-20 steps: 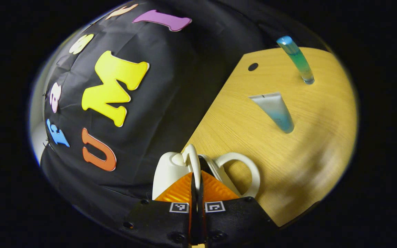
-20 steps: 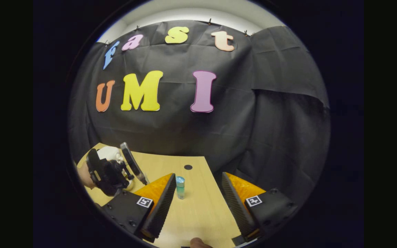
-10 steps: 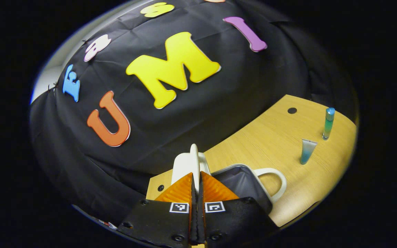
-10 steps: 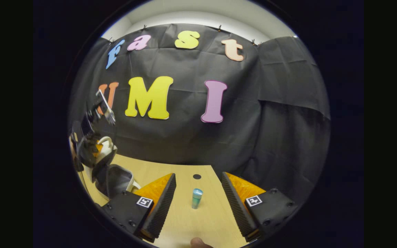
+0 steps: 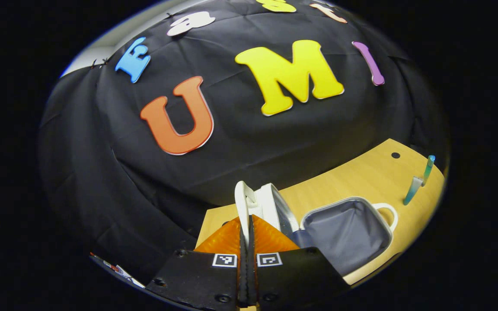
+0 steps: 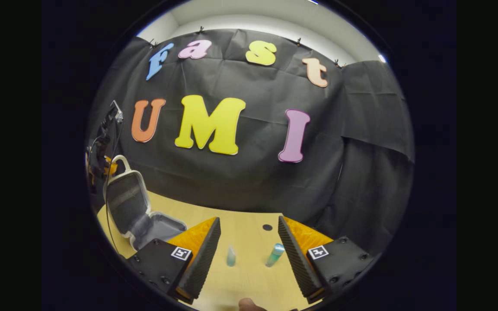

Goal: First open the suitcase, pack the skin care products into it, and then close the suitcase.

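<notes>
The small white suitcase (image 6: 156, 226) lies open at the left of the wooden table, its grey lining (image 5: 348, 233) showing. Its lid (image 6: 126, 201) stands upright. My left gripper (image 5: 245, 220) is shut on the lid's white handle (image 5: 241, 201); the right gripper view has that gripper (image 6: 107, 166) at the lid's top. My right gripper (image 6: 249, 242) hangs open above the table, touching nothing. Past its fingers stand a small pale tube (image 6: 231, 256) and a blue-green bottle (image 6: 275, 255), both apart from the suitcase. The left gripper view has the tube (image 5: 412, 191) and bottle (image 5: 427, 166) at far right.
The wooden table (image 6: 249, 280) has a small dark hole (image 6: 267, 227) near its far edge. Black cloth hangs close behind the table. A handle (image 5: 387, 211) sticks out of the suitcase's base toward the bottles. A person's fingertip (image 6: 249, 304) shows at the bottom.
My left gripper has swung the lid up from nearly shut to upright, baring the grey lining. The right gripper view has shifted so both tube and bottle now lie between its fingers.
</notes>
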`<state>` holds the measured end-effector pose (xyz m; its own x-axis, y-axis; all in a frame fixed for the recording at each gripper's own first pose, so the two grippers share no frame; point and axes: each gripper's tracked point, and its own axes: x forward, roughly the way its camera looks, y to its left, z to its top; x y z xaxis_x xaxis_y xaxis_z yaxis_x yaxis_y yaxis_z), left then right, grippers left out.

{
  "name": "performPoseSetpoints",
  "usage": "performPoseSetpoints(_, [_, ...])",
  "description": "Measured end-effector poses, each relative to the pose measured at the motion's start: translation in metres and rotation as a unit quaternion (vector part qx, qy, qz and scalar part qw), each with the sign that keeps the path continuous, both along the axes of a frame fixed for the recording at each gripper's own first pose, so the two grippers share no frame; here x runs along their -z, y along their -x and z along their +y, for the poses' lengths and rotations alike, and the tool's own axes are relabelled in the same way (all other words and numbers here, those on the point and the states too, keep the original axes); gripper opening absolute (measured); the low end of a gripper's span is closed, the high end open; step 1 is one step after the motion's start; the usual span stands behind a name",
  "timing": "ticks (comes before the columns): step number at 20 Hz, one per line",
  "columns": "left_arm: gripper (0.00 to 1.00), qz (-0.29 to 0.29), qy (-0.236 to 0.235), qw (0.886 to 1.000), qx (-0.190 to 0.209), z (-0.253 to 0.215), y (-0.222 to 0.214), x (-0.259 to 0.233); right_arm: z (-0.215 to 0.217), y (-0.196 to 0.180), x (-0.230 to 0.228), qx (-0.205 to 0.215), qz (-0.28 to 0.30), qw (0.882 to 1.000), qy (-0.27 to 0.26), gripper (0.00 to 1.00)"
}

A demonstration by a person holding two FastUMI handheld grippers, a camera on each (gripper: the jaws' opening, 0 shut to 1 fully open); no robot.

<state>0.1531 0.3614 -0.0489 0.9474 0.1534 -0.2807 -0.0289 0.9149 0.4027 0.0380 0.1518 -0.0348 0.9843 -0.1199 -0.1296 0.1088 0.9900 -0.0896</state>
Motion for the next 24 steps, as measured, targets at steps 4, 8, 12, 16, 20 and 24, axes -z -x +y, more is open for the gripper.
performPoseSetpoints(4, [0.02, 0.029, 0.022, 0.999, -0.016, 0.068, -0.009, 0.044, 0.017, 0.0, 0.007, 0.006, 0.015, 1.0, 0.01, 0.79])
performPoseSetpoints(8, [0.03, 0.069, 0.042, 0.996, -0.028, 0.107, -0.046, 0.105, 0.009, 0.004, 0.021, 0.022, 0.043, 0.999, 0.015, 0.79])
performPoseSetpoints(12, [0.03, 0.114, 0.109, 0.986, -0.053, 0.127, -0.054, 0.163, -0.011, 0.013, 0.031, 0.051, 0.064, 0.996, 0.015, 0.8])
performPoseSetpoints(16, [0.03, 0.153, 0.165, 0.972, -0.068, 0.139, -0.053, 0.223, -0.025, 0.023, 0.04, 0.072, 0.08, 0.994, 0.027, 0.8])
performPoseSetpoints(20, [0.03, 0.155, 0.205, 0.964, -0.074, 0.144, -0.053, 0.246, -0.033, 0.031, 0.051, 0.087, 0.097, 0.991, 0.034, 0.8])
performPoseSetpoints(24, [0.04, 0.147, 0.242, 0.956, -0.078, 0.142, -0.049, 0.249, -0.035, 0.037, 0.056, 0.093, 0.102, 0.99, 0.038, 0.79])
